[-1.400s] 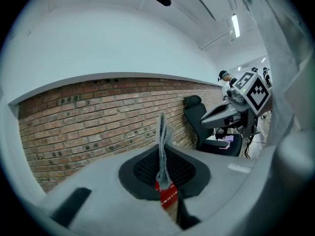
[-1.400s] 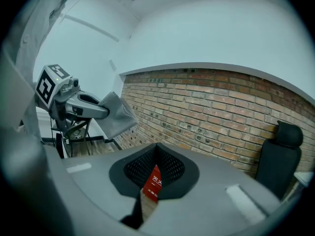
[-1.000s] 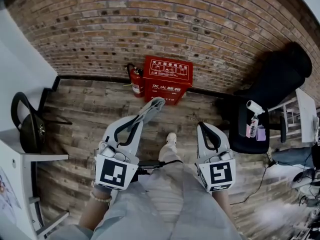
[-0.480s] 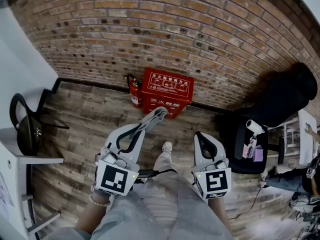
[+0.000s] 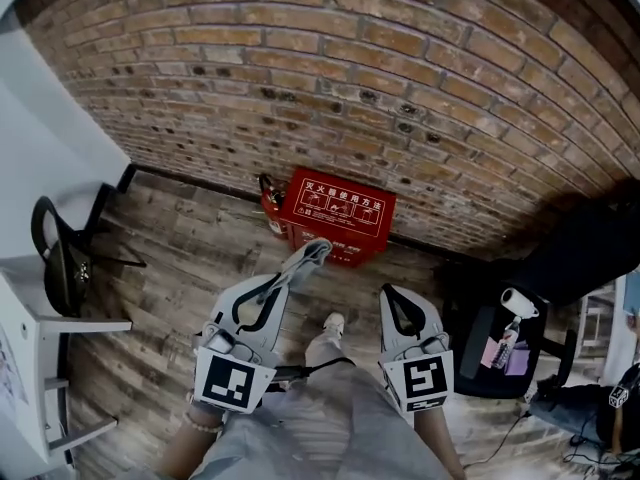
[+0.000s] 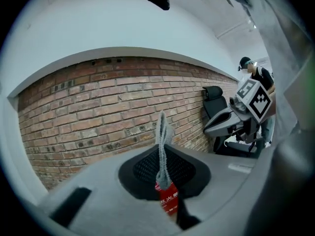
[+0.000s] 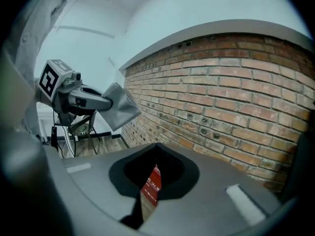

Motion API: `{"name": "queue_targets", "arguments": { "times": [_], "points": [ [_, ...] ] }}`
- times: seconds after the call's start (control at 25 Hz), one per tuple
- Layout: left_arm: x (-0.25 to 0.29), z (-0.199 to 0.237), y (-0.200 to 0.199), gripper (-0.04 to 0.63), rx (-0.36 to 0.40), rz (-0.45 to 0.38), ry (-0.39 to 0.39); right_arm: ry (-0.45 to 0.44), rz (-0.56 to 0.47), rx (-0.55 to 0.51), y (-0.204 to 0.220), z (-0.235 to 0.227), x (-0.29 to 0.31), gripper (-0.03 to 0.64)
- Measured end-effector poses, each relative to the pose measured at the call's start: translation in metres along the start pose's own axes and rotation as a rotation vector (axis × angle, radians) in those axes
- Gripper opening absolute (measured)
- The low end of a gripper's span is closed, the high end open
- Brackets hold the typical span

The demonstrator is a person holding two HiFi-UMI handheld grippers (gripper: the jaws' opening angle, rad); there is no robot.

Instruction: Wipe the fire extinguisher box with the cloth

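Note:
The red fire extinguisher box (image 5: pixel 338 213) stands on the wooden floor against the brick wall, with a red extinguisher (image 5: pixel 271 206) at its left side. My left gripper (image 5: pixel 312 253) is shut on a grey cloth (image 5: pixel 316 249), held in the air just short of the box's front. In the left gripper view the cloth (image 6: pixel 162 144) hangs upright between the jaws, and the box (image 6: pixel 169 199) shows through the gap below. My right gripper (image 5: pixel 394 294) is lower right of the box, shut and holding nothing. The box (image 7: pixel 152 183) shows through its jaw slit.
A brick wall (image 5: pixel 400 78) runs behind the box. A black office chair (image 5: pixel 575 258) stands at the right, with a spray bottle (image 5: pixel 514 310) on a seat beside it. A black chair (image 5: pixel 62 258) and a white desk (image 5: pixel 40 158) are at the left. The person's shoe (image 5: pixel 334 323) is between the grippers.
The view has moved nearer the wall, so the box sits lower and to the right. Both grippers keep their pose, and the cloth stays in the left one.

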State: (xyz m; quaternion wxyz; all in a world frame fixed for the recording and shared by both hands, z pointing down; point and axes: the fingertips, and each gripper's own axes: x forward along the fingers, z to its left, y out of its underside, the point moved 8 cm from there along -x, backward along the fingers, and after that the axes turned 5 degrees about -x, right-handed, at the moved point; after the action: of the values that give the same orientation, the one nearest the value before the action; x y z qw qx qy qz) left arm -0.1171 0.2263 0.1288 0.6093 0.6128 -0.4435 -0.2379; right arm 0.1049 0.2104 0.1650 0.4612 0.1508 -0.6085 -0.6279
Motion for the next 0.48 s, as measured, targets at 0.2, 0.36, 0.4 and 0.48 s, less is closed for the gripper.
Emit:
{"name": "queue_targets", "arguments": {
  "times": [0.2,0.36,0.4,0.48],
  "points": [
    [0.043,0.002,-0.014,0.008,-0.025,0.005,-0.044,-0.041,-0.015,-0.009,0.0,-0.044,0.022,0.008],
    [0.069,-0.002,-0.021,0.009,-0.02,0.018,-0.058,-0.058,-0.024,-0.011,0.005,-0.072,0.033,0.009],
    [0.075,-0.003,-0.023,0.008,-0.015,0.018,-0.06,-0.062,-0.027,-0.01,0.005,-0.077,0.036,0.008],
    [0.082,-0.004,-0.027,0.008,-0.003,0.022,-0.059,-0.068,-0.028,-0.008,0.007,-0.084,0.04,0.008]
  ]
}}
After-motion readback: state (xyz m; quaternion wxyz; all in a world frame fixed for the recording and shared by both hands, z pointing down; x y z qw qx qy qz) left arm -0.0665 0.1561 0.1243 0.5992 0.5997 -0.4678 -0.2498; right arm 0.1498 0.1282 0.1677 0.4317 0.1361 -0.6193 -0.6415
